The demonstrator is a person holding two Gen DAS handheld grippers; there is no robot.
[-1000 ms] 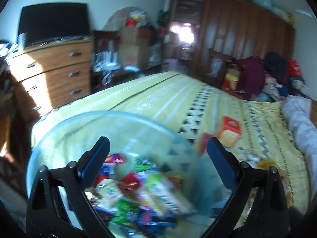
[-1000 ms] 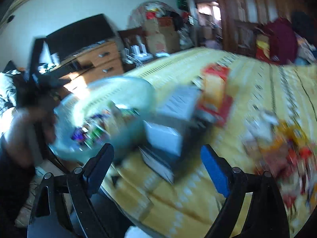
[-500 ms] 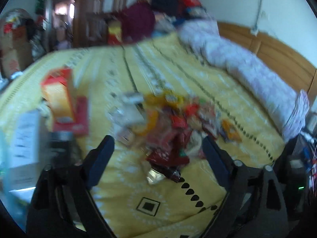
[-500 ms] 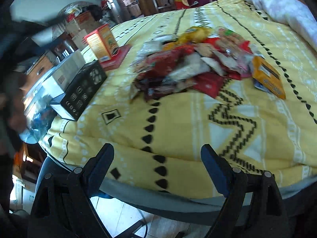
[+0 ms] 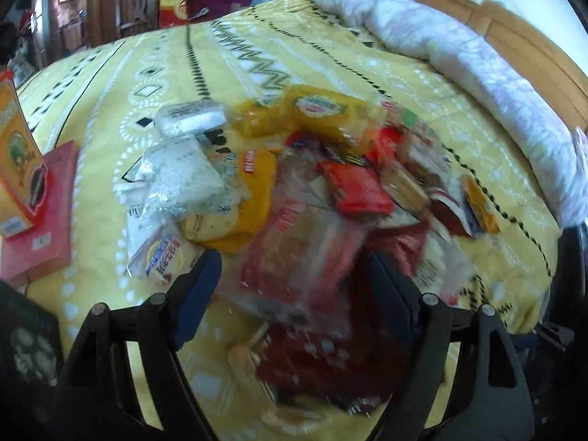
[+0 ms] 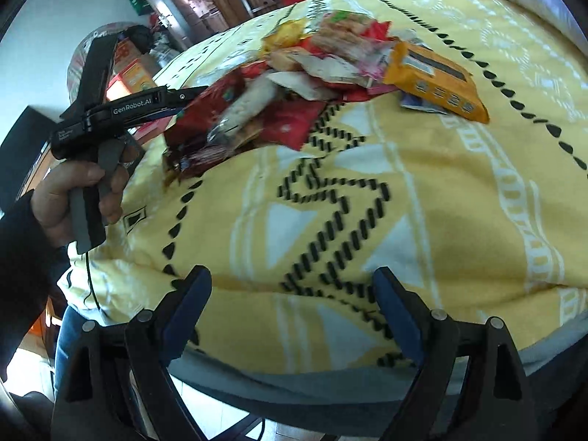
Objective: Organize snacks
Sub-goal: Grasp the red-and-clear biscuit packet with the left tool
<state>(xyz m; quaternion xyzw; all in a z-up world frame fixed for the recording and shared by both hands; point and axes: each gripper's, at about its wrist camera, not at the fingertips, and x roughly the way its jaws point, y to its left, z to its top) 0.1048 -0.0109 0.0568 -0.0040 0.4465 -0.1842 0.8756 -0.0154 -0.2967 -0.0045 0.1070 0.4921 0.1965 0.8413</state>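
Observation:
A heap of snack packets (image 5: pixel 323 191) lies on the yellow patterned bedspread (image 5: pixel 154 73); it also shows in the right wrist view (image 6: pixel 301 73). My left gripper (image 5: pixel 294 279) is open, its jaws straddling a red-and-clear packet (image 5: pixel 294 253) at the heap's near edge. In the right wrist view the left gripper's body (image 6: pixel 125 110) reaches into the heap from the left. My right gripper (image 6: pixel 294 301) is open and empty over bare bedspread (image 6: pixel 367 202), short of the heap. An orange packet (image 6: pixel 437 81) lies at the heap's right side.
An orange box (image 5: pixel 18 161) stands on a red book (image 5: pixel 44 217) at the left. A black box (image 5: pixel 25 345) sits at the lower left. A pale rolled quilt (image 5: pixel 477 58) lies by the wooden headboard. The bed's near edge (image 6: pixel 330 386) drops to the floor.
Both grippers swung away from the clear snack bowl toward the heap. The left gripper has closed in on the heap's near edge. The right has drifted to the bed's front edge.

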